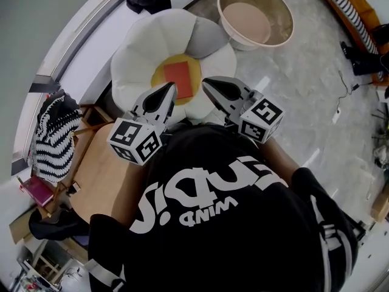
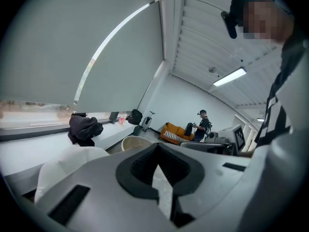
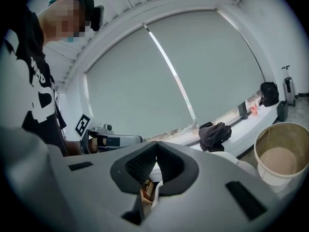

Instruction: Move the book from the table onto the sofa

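Head view: book (image 1: 178,73) lies flat on sofa (image 1: 140,53), on its yellow centre, well apart from the wooden surface (image 1: 100,169). Left gripper (image 1: 169,90) & right gripper (image 1: 208,85) hover by its near edge, both closed, empty. Placement looks done. What's left is a clean exit: back off w/o brushing the book.

Left gripper view: jaws together, nothing btwn.

Right gripper view: same, jaws together, nothing held.

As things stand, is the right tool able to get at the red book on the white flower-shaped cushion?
Probably yes. The flat red book lies uncovered on the white flower-shaped cushion, just ahead of the right tool, with nothing between them. Its jaws are shut and would need opening first.
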